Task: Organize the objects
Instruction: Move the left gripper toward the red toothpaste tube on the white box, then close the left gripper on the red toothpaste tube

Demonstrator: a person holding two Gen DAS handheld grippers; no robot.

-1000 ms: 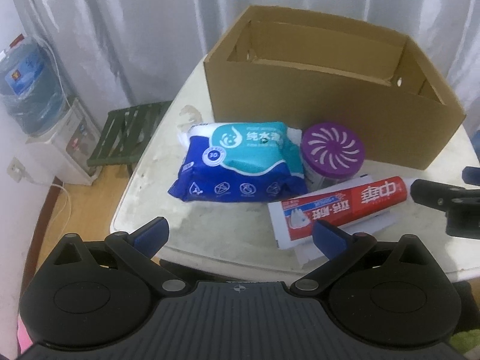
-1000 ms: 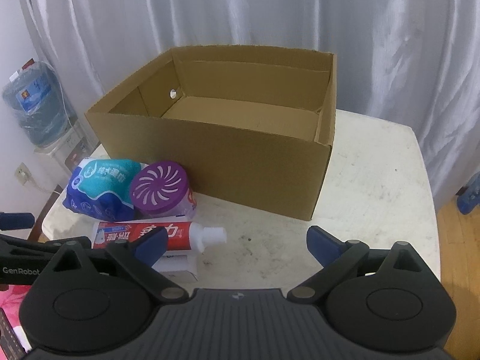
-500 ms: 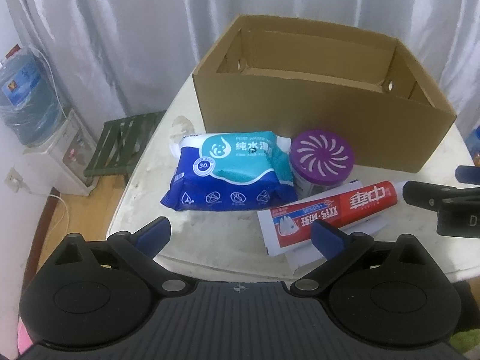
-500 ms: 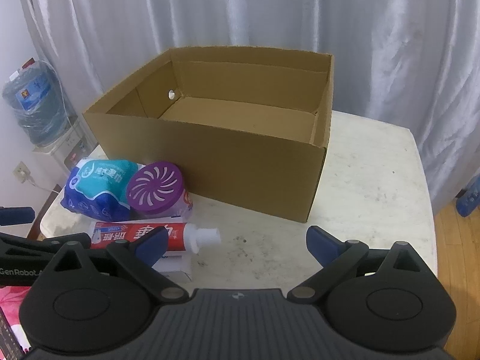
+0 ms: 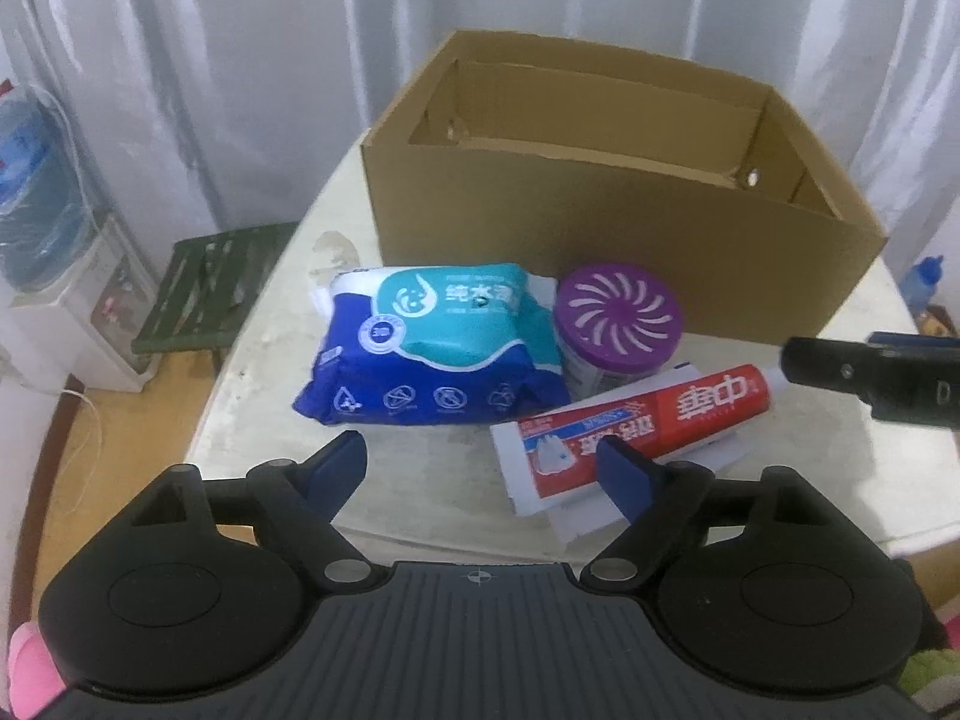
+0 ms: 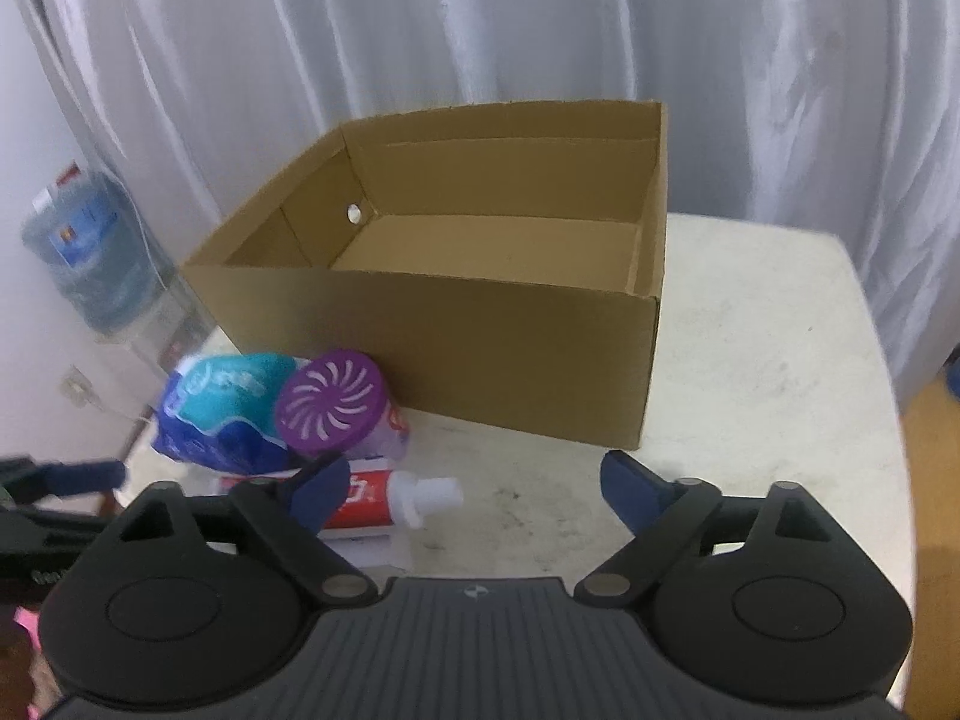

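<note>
Left tool [image 5: 483, 462] and right tool [image 6: 474, 483] both gape wide, apparently touching nothing, above the toothpaste [image 5: 645, 423].

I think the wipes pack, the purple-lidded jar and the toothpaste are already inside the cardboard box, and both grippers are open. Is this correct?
Not quite. The wipes pack, the purple-lidded jar and the toothpaste lie on the table in front of the cardboard box, not inside it; the right wrist view shows no items in the box. The left gripper and right gripper are indeed open.
</note>
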